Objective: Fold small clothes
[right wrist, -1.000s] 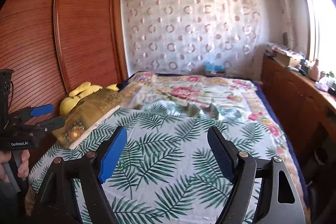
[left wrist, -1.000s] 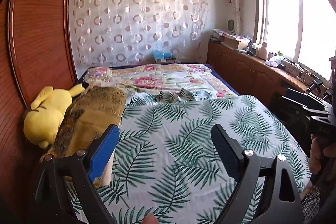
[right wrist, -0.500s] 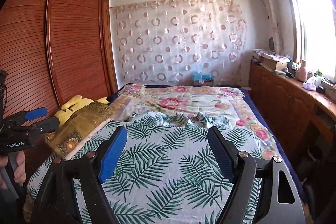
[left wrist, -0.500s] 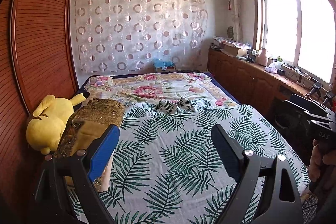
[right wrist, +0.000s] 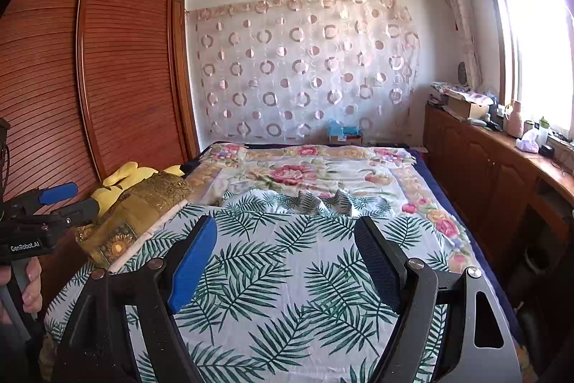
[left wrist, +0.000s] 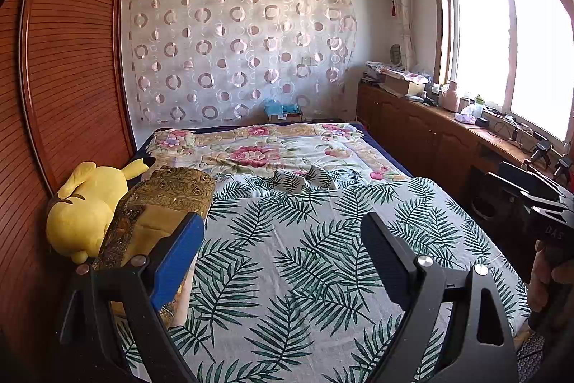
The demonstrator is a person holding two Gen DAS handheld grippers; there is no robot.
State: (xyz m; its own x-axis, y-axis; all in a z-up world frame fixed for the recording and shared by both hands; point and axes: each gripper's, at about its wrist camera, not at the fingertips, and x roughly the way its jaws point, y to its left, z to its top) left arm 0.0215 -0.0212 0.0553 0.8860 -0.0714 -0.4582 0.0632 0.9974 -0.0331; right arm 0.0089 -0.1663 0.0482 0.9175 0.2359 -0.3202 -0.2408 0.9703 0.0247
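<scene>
A small crumpled garment [left wrist: 305, 180] with a dark leaf-like print lies on the bed, at the far edge of the palm-leaf sheet [left wrist: 305, 268]. In the right wrist view the garment [right wrist: 323, 201] sits beyond the fingertips. My left gripper [left wrist: 282, 221] hovers open over the sheet, well short of the garment, with nothing between its fingers. My right gripper [right wrist: 286, 224] is open too and holds nothing. Each gripper shows at the edge of the other's view: the left gripper [right wrist: 53, 203] in a hand, the right gripper [left wrist: 531, 192] likewise.
A yellow plush toy [left wrist: 86, 203] and a gold-brown pillow [left wrist: 158, 203] lie along the bed's left side against a wooden wardrobe [left wrist: 71, 78]. A floral quilt [left wrist: 265, 149] covers the far end. A cluttered wooden cabinet [left wrist: 448, 131] runs under the window on the right.
Both views have tipped upward a little, so more wall and ceiling show and the bed sits lower in the picture. Both grippers stay open and empty.
</scene>
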